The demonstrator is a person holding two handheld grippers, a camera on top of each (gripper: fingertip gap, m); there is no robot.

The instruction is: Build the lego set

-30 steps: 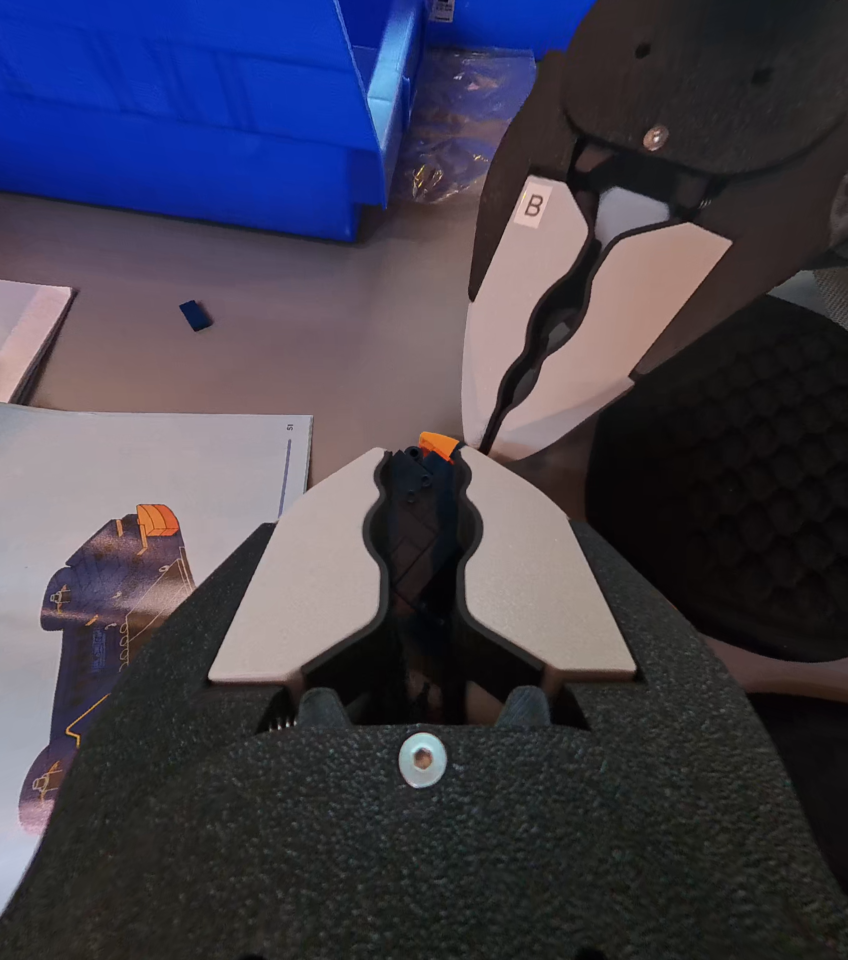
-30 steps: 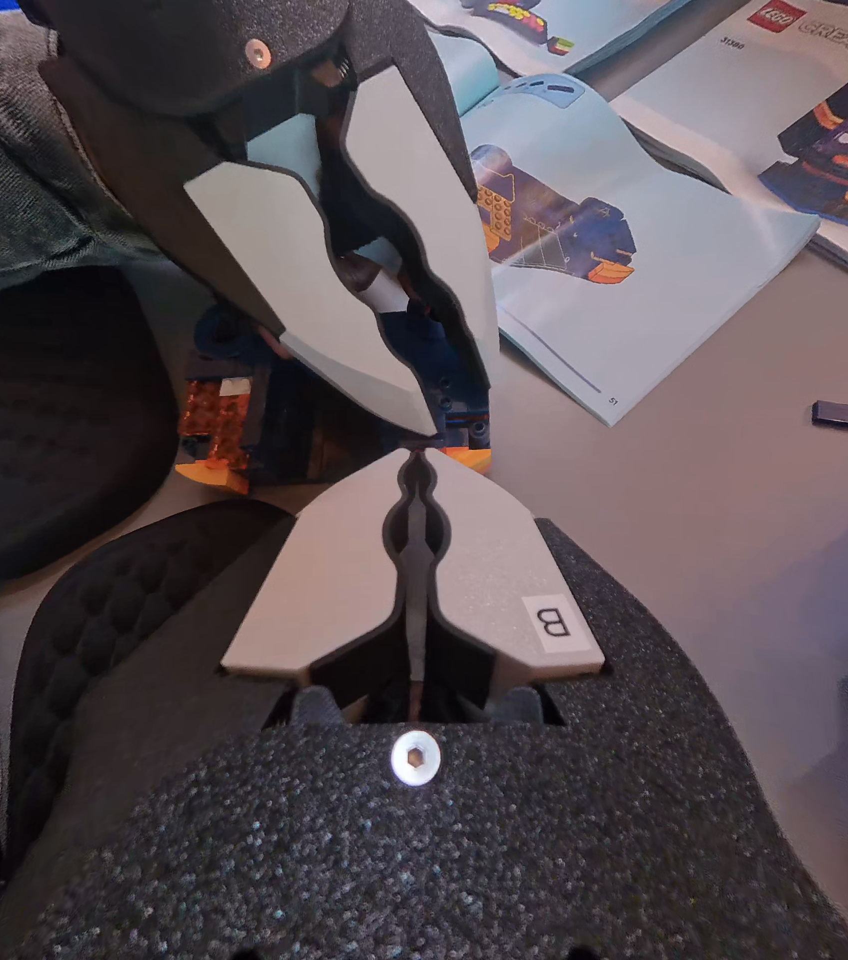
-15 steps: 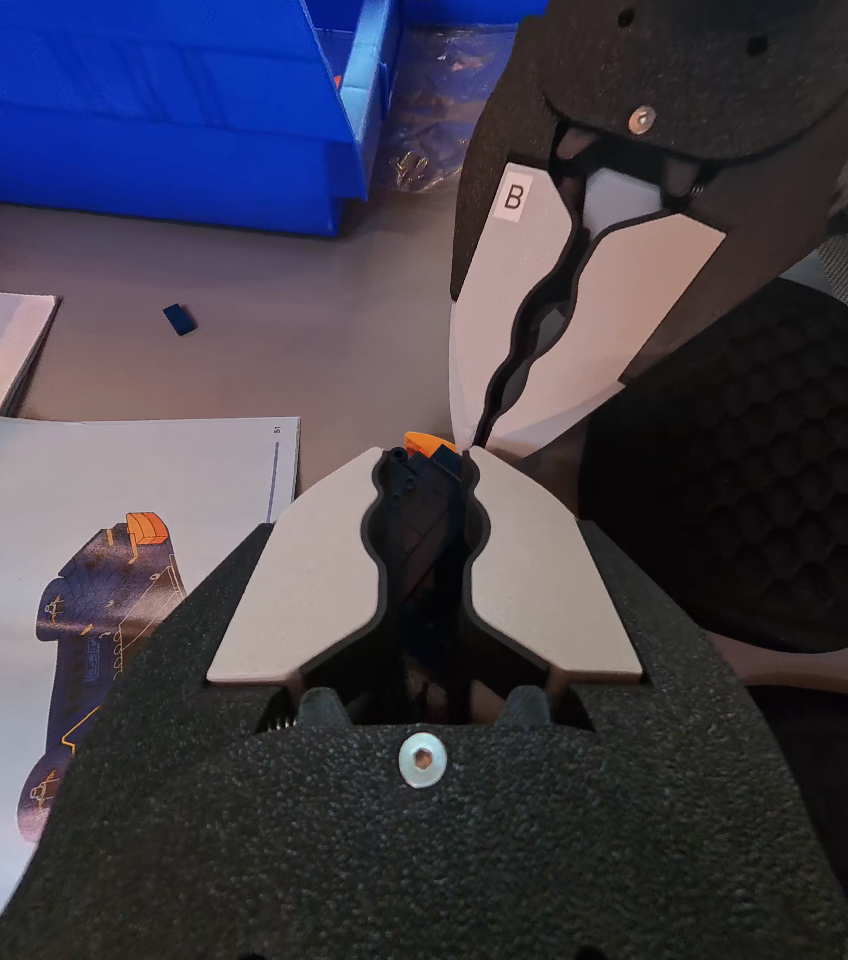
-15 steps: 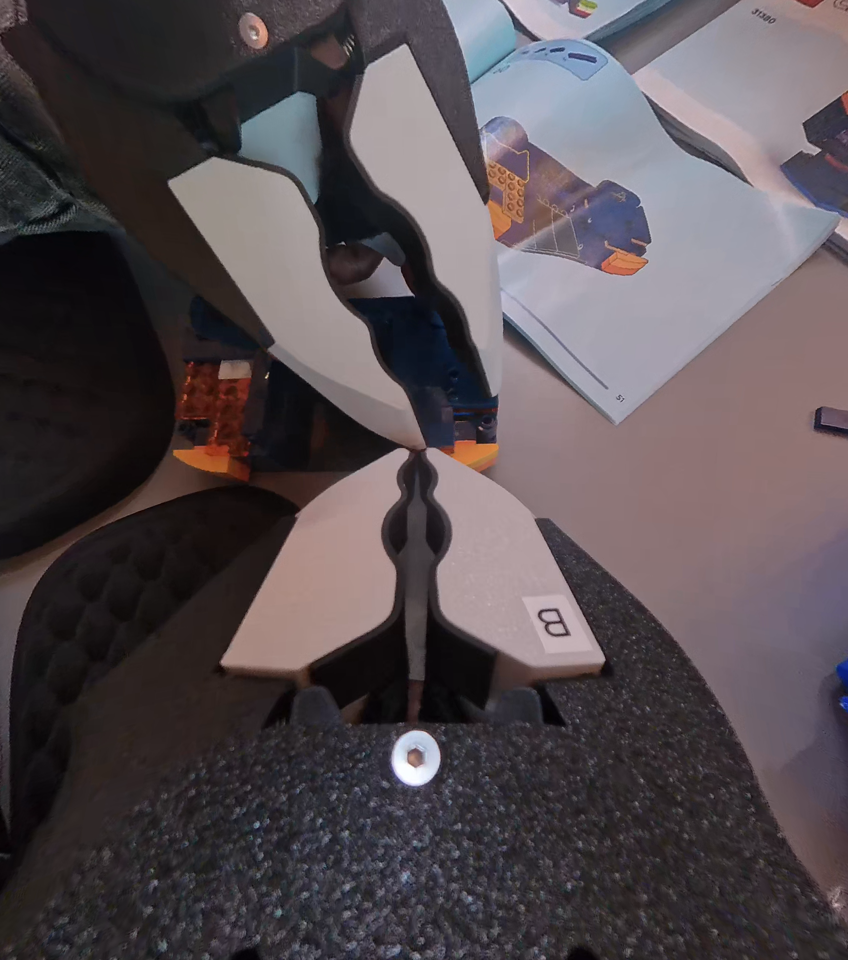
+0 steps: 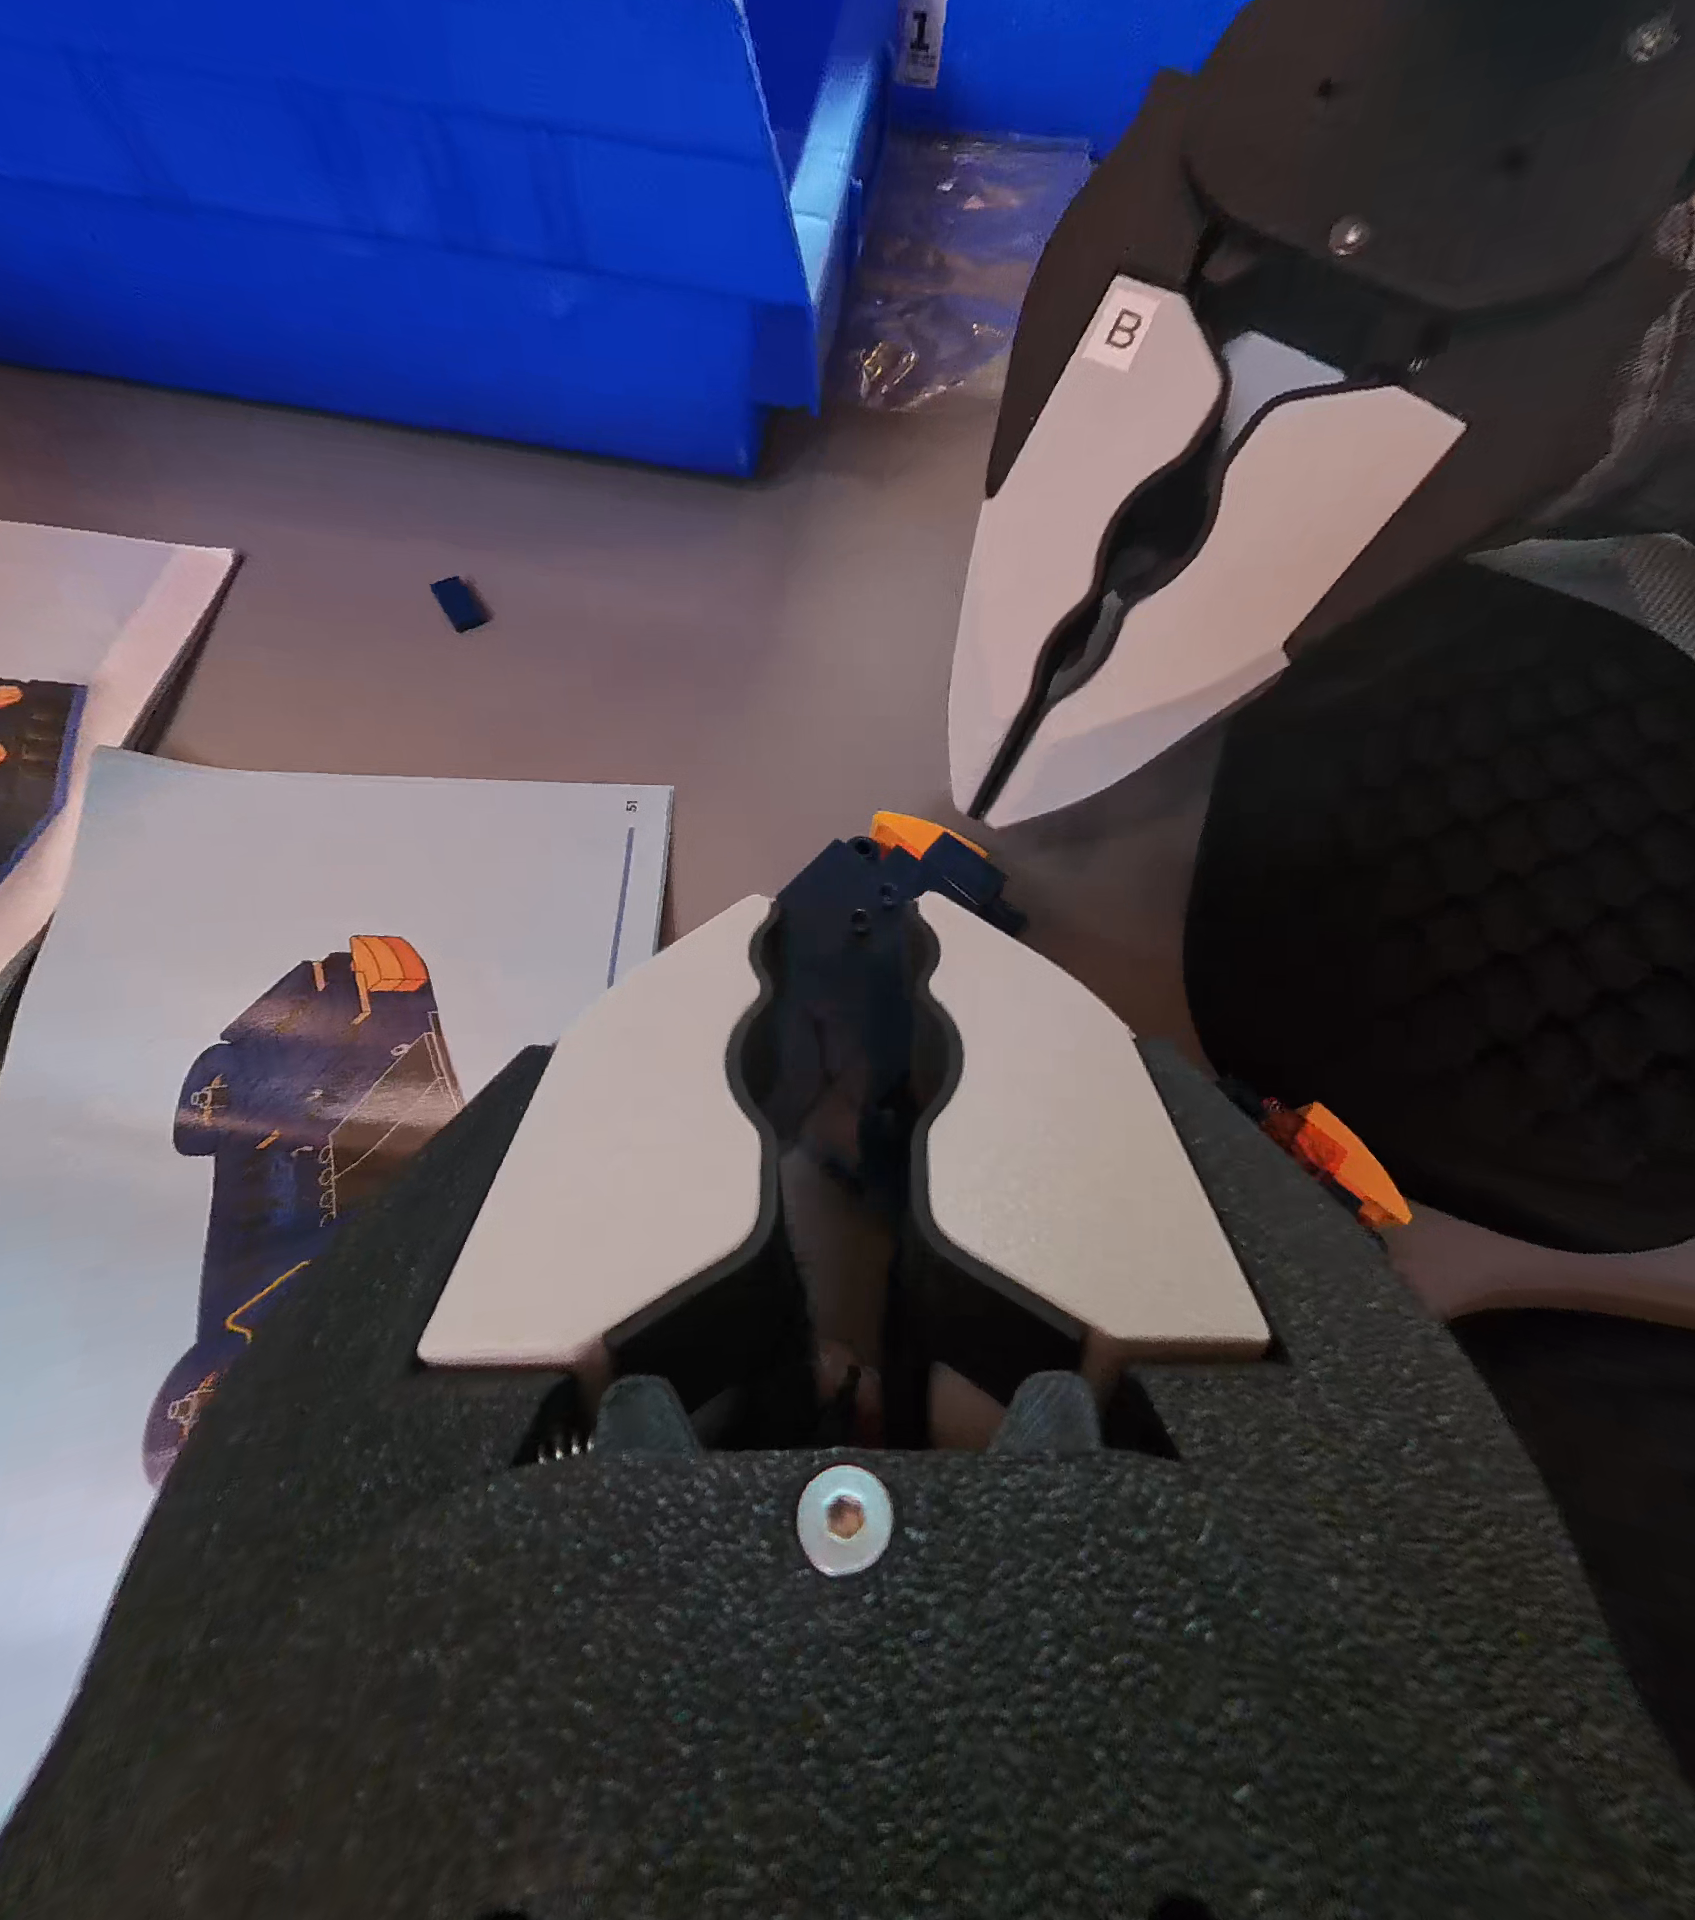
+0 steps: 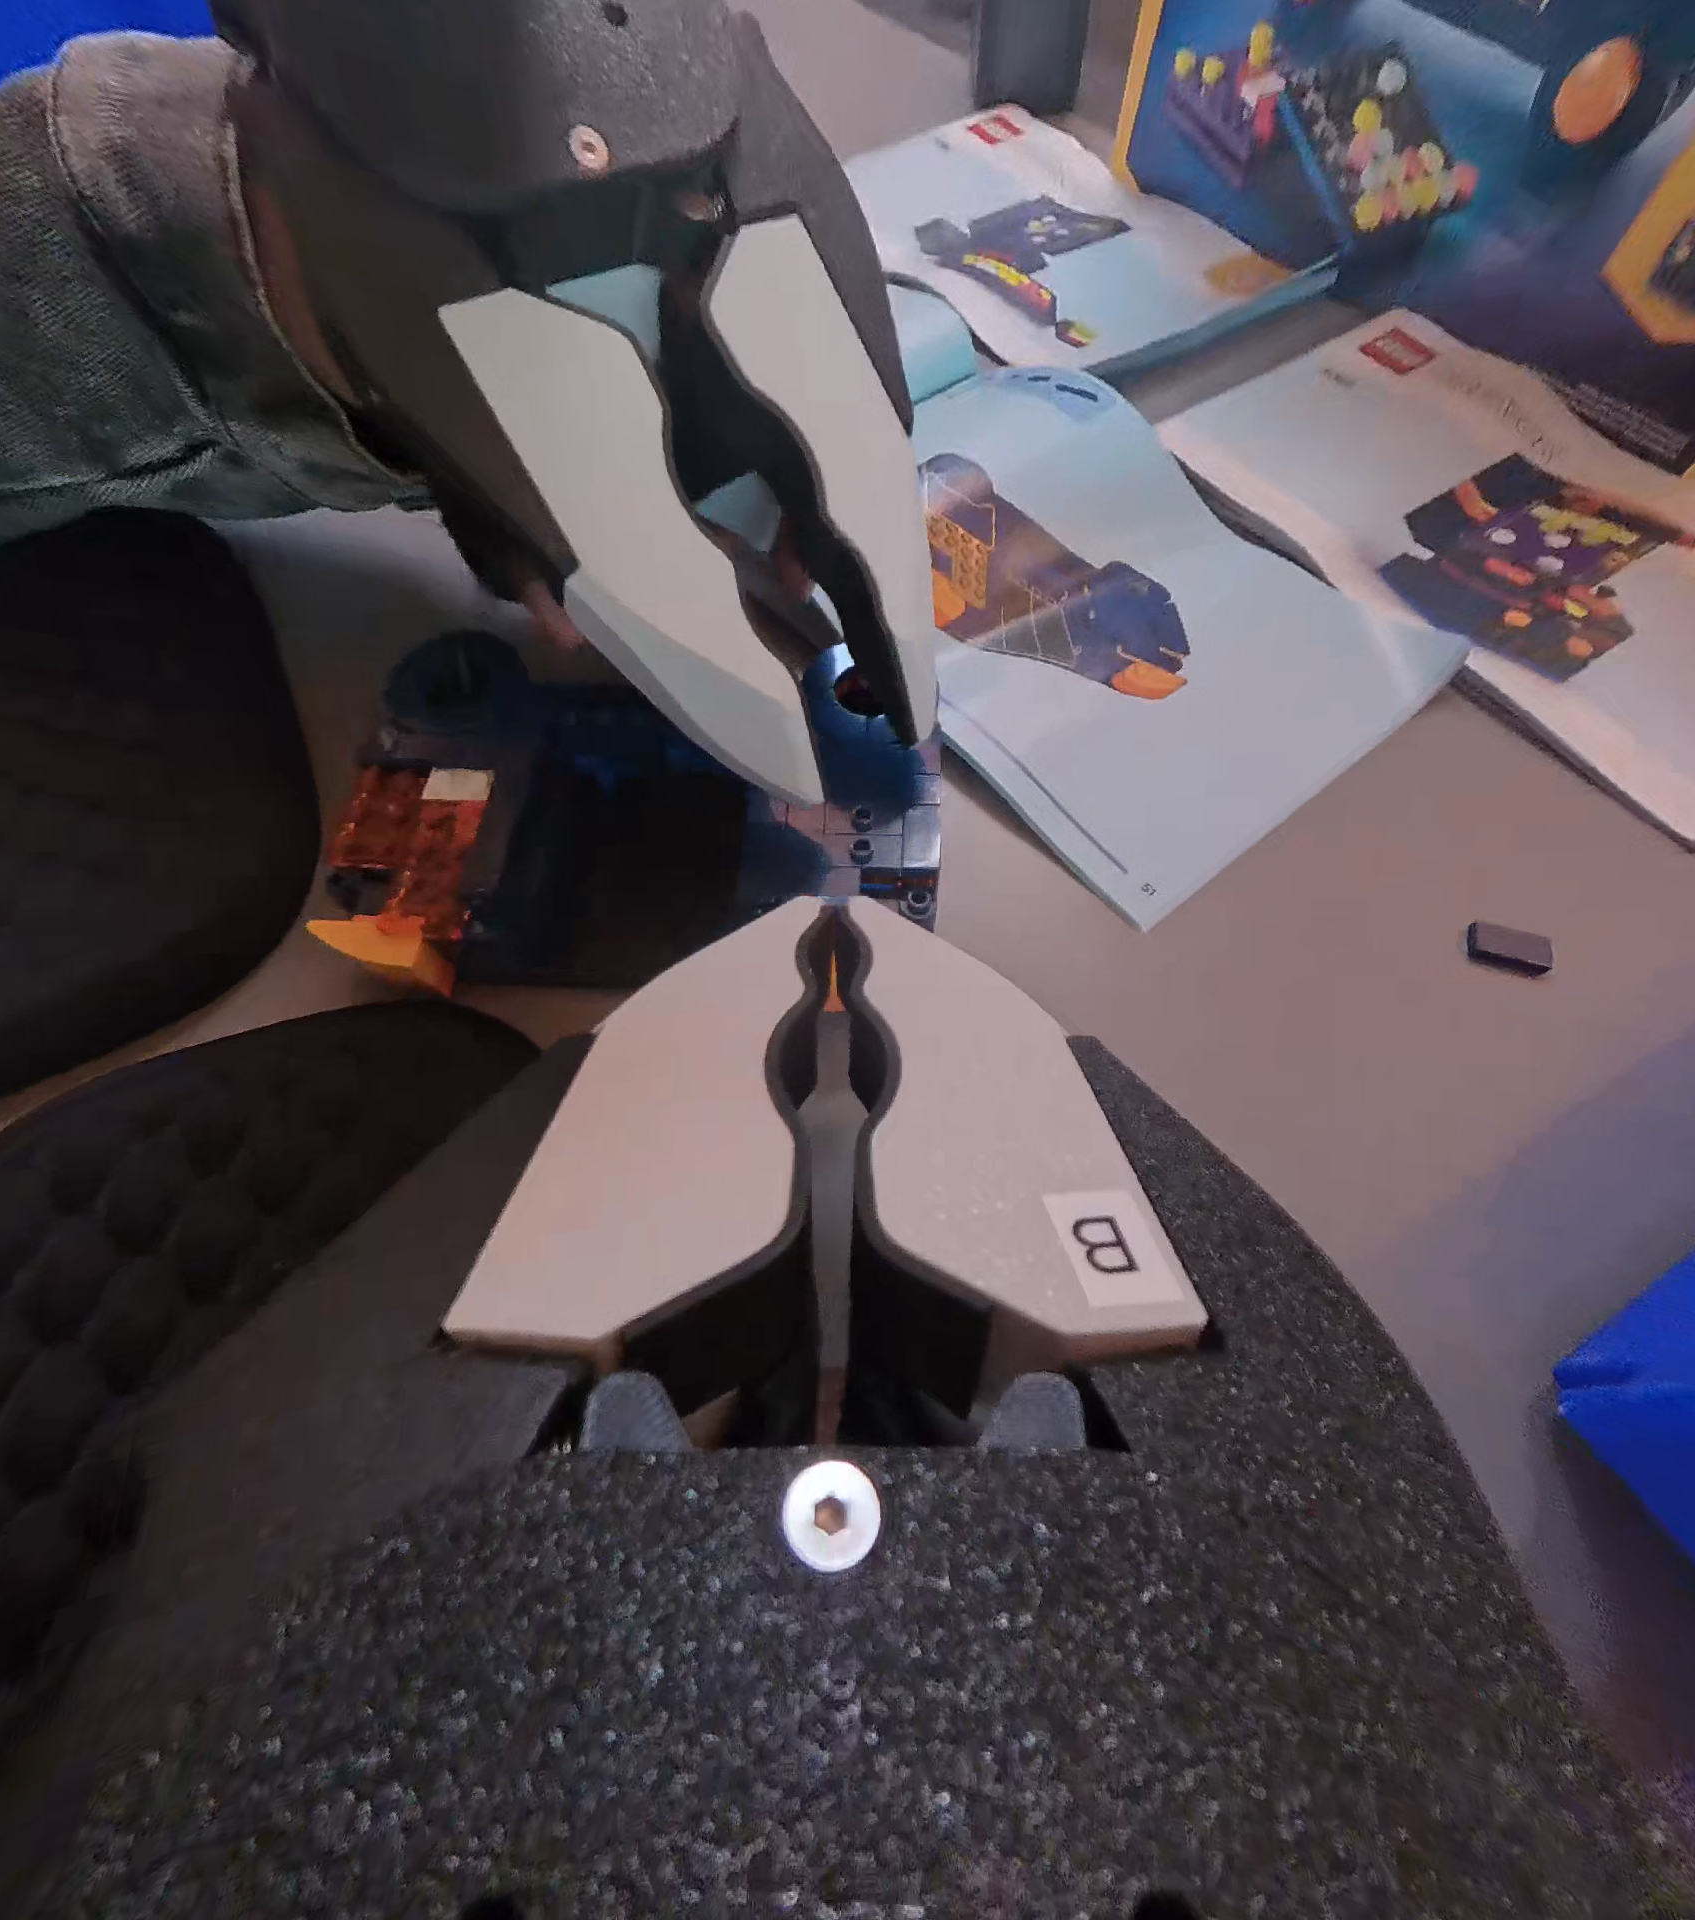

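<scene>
The dark blue lego model [image 5: 853, 883] with an orange tip [image 5: 910, 831] rests on the grey table. My left gripper [image 5: 848, 904] is shut on its front end. My right gripper [image 5: 978, 816] is shut, and its tips touch the model beside the orange tip. In the right wrist view the right gripper [image 6: 835, 906] is shut at the model's near edge. There the left gripper [image 6: 858, 748] comes down from above and clamps the model [image 6: 614, 810]. The model's clear orange rear part [image 6: 417, 831] shows at the left. A loose dark blue tile [image 5: 459, 603] lies on the table.
An open instruction booklet [image 5: 355, 935] lies left of the model, with more booklets [image 6: 1601, 582] and lego boxes [image 6: 1445, 156] beyond. Blue bins [image 5: 355, 208] and a plastic bag [image 5: 947, 260] stand at the back. A black mesh cushion [image 5: 1477, 904] is at the right. My two grippers' fingertips are within a few centimetres of each other. The loose dark blue tile [image 5: 459, 603] sits 12 cm or so from the ends of my left fingers. Seen from the right wrist view [image 6: 1501, 939] as well.
The left gripper has kept its hold on the model. The right gripper stayed shut at the orange tip and tilted a little, so its view now takes in the boxes at the back.
</scene>
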